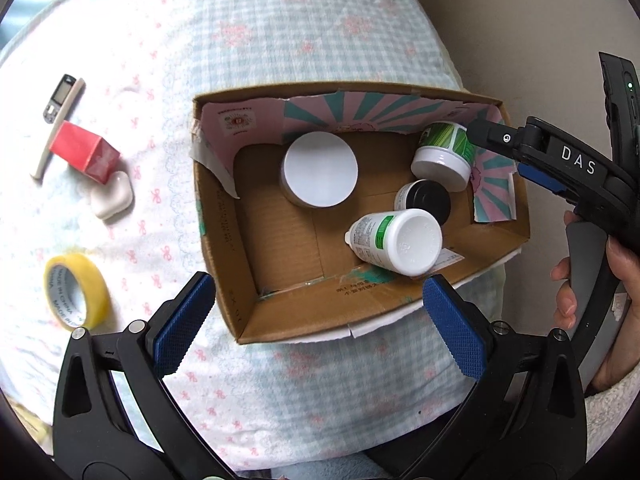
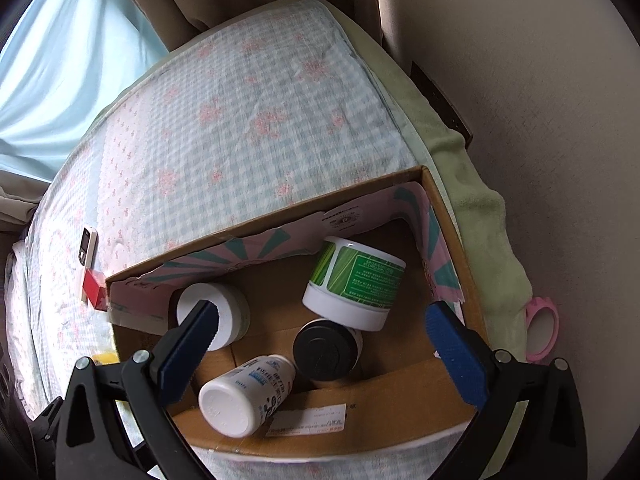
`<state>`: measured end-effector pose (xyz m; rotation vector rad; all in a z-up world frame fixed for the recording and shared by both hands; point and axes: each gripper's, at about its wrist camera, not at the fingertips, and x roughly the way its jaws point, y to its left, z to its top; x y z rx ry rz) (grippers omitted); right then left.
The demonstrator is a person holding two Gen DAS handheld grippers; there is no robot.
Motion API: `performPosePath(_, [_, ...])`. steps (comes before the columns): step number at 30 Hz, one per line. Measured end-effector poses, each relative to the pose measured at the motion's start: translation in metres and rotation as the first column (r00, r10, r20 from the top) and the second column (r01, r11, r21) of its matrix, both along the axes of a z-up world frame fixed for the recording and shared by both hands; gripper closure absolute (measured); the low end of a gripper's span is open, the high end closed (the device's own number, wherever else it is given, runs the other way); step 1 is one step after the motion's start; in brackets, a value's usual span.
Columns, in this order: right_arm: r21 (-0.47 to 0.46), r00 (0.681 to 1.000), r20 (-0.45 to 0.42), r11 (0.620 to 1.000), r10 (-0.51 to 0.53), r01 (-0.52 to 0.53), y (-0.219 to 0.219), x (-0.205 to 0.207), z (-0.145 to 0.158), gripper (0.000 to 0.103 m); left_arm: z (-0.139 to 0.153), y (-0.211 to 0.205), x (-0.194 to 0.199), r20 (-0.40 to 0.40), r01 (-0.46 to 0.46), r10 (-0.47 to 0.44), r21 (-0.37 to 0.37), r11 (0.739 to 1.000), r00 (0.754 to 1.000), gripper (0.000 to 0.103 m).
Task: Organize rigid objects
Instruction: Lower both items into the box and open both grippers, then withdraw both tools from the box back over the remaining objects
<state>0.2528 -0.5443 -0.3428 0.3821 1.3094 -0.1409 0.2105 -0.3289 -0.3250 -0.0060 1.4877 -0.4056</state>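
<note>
An open cardboard box lies on the bed. Inside it are a white-lidded round jar, a green-labelled white tub on its side, a black-lidded jar and a tipped white pill bottle. My left gripper hangs open above the box's near edge, nothing between its blue pads. My right gripper is open above the box contents, holding nothing; it also reaches in from the right in the left wrist view.
On the bedspread left of the box lie a red box, a white heart-shaped dish, a yellow tape roll, a small phone-like device and a pale stick. A pink tape roll lies beyond the bed's right edge.
</note>
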Motion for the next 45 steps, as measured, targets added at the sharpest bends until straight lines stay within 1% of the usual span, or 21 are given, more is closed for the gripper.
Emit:
performPosePath(4, [-0.008, 1.0, 0.018, 1.0, 0.004, -0.004, 0.006, -0.005, 0.025, 0.0, 0.026, 0.011, -0.009, 0.038, 0.0, 0.0, 0.001, 1.0, 0.999, 0.0])
performPosePath(9, [-0.003, 0.997, 0.073, 1.0, 0.004, -0.004, 0.017, -0.014, 0.065, 0.0, 0.06, 0.033, -0.022, 0.097, -0.007, 0.006, 0.011, 1.0, 0.995, 0.0])
performPosePath(14, [-0.036, 0.99, 0.126, 0.998, 0.059, -0.055, 0.037, -0.024, 0.104, 0.0, 0.087, 0.065, -0.036, 0.162, -0.032, 0.026, 0.037, 0.999, 0.986, 0.0])
performPosePath(17, [-0.053, 0.984, 0.153, 0.995, 0.096, -0.089, 0.053, -0.029, 0.123, 0.0, 0.1, 0.09, -0.043, 0.195, -0.066, 0.055, 0.051, 0.996, 0.979, 0.0])
performPosePath(21, [-0.071, 0.971, 0.181, 0.987, 0.155, -0.144, 0.081, -0.033, 0.144, 0.0, 0.116, 0.132, -0.051, 0.223, -0.131, 0.118, 0.046, 0.99, 0.968, 0.0])
performPosePath(26, [-0.076, 0.946, 0.202, 0.967, 0.252, -0.242, 0.126, -0.032, 0.162, 0.0, 0.131, 0.179, -0.063, 0.258, -0.21, 0.193, 0.043, 0.977, 0.947, 0.0])
performPosePath(31, [-0.058, 0.906, 0.227, 0.933, 0.358, -0.354, 0.178, -0.025, 0.167, 0.0, 0.132, 0.218, -0.074, 0.275, -0.291, 0.263, 0.067, 0.954, 0.925, 0.0])
performPosePath(35, [-0.092, 0.854, 0.236, 0.886, 0.463, -0.455, 0.221, -0.016, 0.164, 0.0, 0.124, 0.24, -0.08, 0.281, -0.363, 0.328, 0.082, 0.928, 0.902, 0.0])
performPosePath(39, [-0.077, 0.81, 0.224, 0.839, 0.541, -0.539, 0.256, -0.002, 0.153, 0.0, 0.109, 0.258, -0.085, 0.274, -0.437, 0.4, 0.092, 0.895, 0.875, 0.0])
performPosePath(40, [-0.086, 0.8, 0.213, 0.826, 0.561, -0.557, 0.265, 0.002, 0.149, 0.0, 0.105, 0.262, -0.087, 0.27, -0.451, 0.414, 0.093, 0.888, 0.869, 0.0])
performPosePath(42, [-0.118, 0.77, 0.196, 0.794, 0.607, -0.596, 0.284, 0.009, 0.143, 0.0, 0.096, 0.27, -0.09, 0.264, -0.471, 0.433, 0.099, 0.877, 0.862, 0.0])
performPosePath(45, [-0.126, 0.725, 0.17, 0.744, 0.668, -0.656, 0.308, 0.02, 0.13, 0.0, 0.081, 0.281, -0.093, 0.255, -0.495, 0.455, 0.122, 0.86, 0.853, 0.0])
